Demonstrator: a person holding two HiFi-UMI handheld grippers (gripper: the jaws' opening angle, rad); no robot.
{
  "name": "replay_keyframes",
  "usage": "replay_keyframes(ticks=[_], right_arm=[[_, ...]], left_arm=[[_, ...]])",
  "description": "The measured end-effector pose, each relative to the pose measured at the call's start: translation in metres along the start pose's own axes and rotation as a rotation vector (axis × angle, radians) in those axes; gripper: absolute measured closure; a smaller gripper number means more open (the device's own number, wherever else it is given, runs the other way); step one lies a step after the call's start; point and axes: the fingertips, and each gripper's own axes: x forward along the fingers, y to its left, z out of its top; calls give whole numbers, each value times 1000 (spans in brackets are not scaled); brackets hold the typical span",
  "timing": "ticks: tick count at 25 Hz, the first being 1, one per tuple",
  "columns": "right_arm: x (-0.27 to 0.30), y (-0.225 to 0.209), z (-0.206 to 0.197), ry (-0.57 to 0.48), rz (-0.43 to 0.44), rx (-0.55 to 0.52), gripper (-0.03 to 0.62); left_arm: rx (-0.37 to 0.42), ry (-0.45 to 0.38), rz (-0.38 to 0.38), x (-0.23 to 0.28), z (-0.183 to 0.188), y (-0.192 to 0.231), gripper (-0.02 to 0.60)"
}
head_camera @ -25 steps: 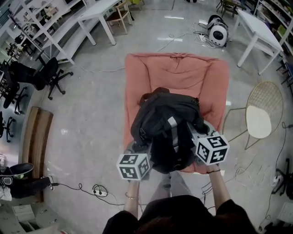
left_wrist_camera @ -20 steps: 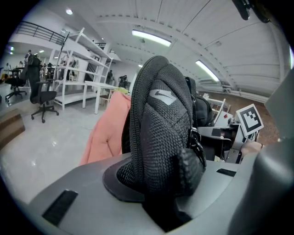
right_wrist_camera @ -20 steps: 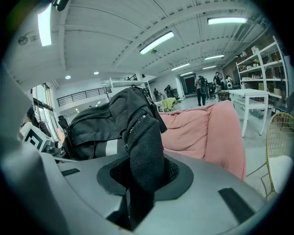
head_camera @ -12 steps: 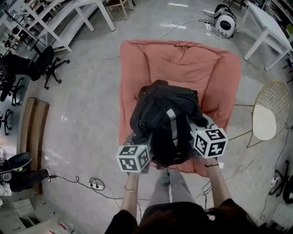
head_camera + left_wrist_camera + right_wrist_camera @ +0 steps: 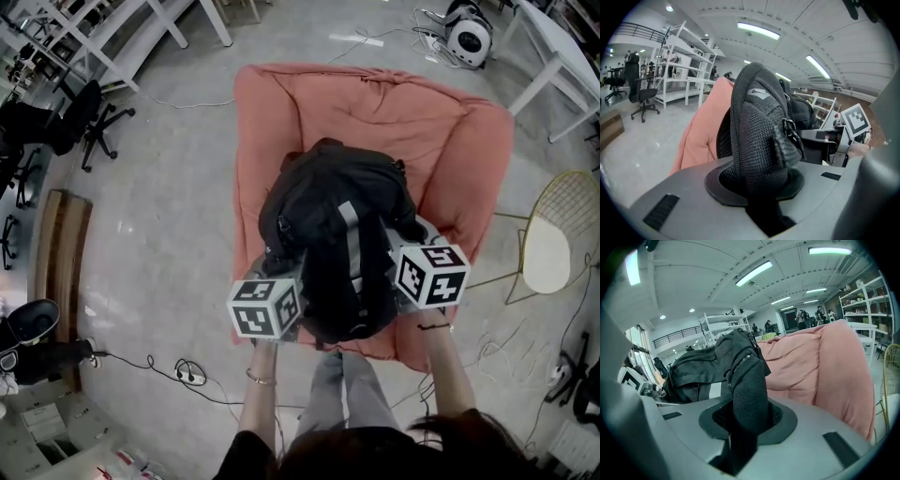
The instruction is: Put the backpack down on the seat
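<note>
Left tongs (image 5: 759,197), right tongs (image 5: 740,427) each clenched on backpack (image 5: 333,220) fabric — tips buried, unseen; backpack hides seat (image 5: 375,103) middle.

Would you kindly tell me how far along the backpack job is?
Done: the backpack is over the pink seat. In hand: the left gripper and right gripper are each shut on its fabric. Remaining: settle it there, if not resting already, and release.

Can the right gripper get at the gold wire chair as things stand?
Probably not: the right gripper is shut on the black fabric backpack, and the pink cushioned armchair's arm lies between it and the gold wire chair.
</note>
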Motion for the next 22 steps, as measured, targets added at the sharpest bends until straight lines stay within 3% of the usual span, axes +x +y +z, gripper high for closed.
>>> replay_keyframes(ticks=[22], right_arm=[[104, -23, 13, 38, -31, -62, 493]], left_arm=[[-18, 6, 58, 72, 23, 65, 451]])
